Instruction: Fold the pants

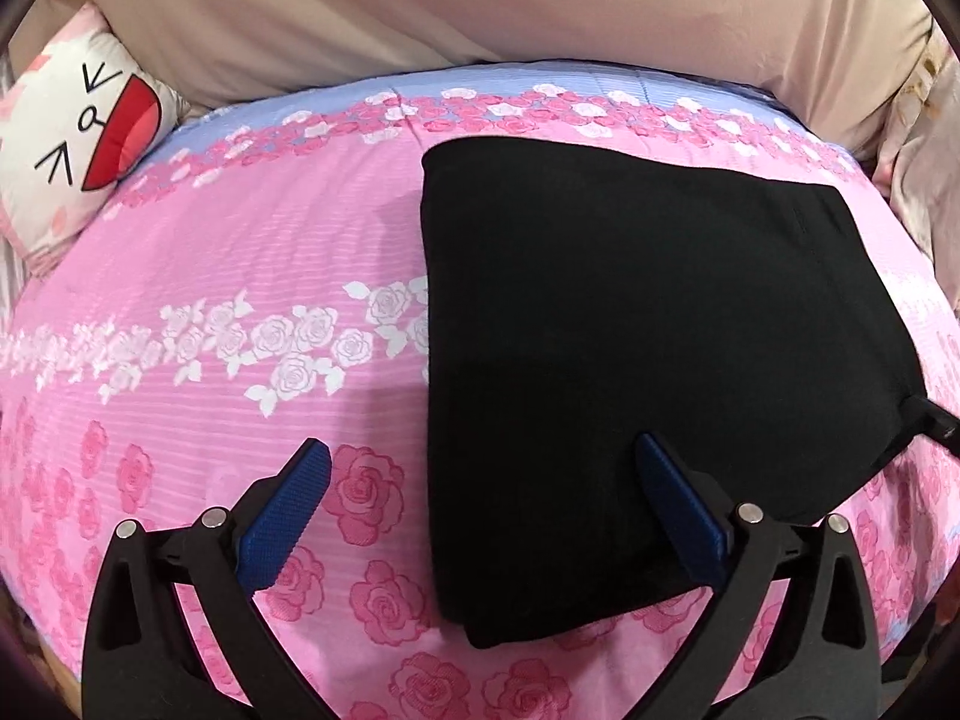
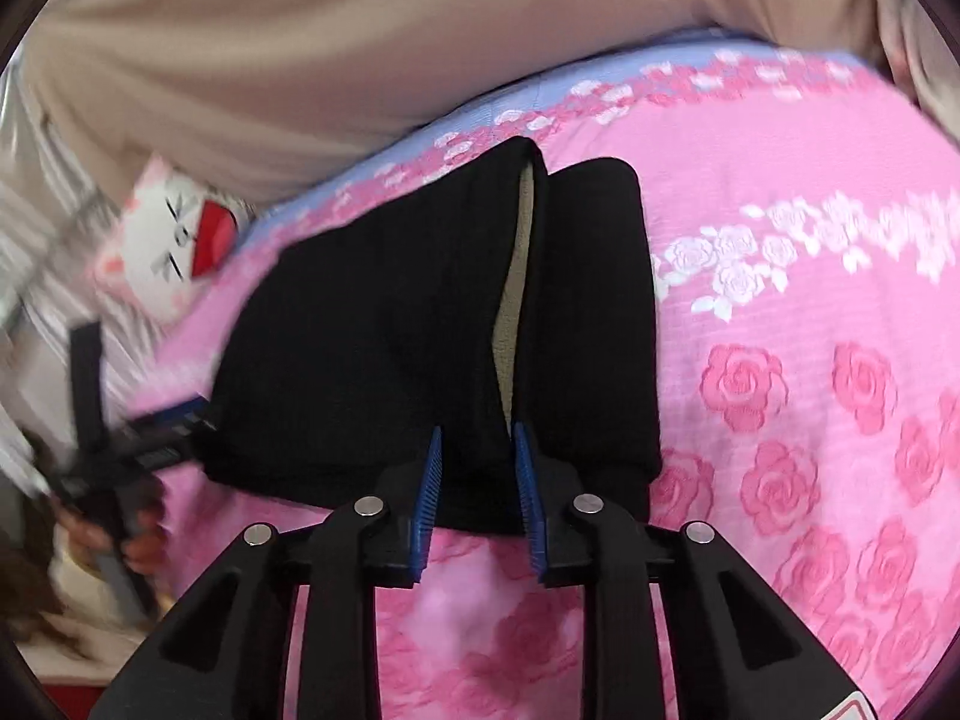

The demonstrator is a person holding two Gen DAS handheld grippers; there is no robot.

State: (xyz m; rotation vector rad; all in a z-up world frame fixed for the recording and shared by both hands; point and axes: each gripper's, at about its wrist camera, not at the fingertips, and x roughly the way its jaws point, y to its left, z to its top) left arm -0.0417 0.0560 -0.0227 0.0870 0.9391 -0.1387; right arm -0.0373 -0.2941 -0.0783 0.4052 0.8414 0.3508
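Note:
Black pants (image 1: 648,324) lie folded into a thick rectangle on the pink rose bedspread (image 1: 240,252). My left gripper (image 1: 480,468) hovers open and wide over the pants' near left edge, one pad above the spread and one above the cloth, holding nothing. In the right wrist view the pants (image 2: 372,348) show a slit of beige lining between two folded parts. My right gripper (image 2: 480,456) has its jaws narrow at the near edge, and black cloth fills the gap between the blue pads. The left gripper (image 2: 162,438), held by a hand, shows blurred at the pants' far side.
A white cat-face cushion (image 1: 78,138) lies at the far left corner of the bed. Beige fabric (image 1: 480,6) rises behind the bed's far edge. Pale bedding (image 1: 924,138) is bunched at the far right. Bare bedspread stretches left of the pants.

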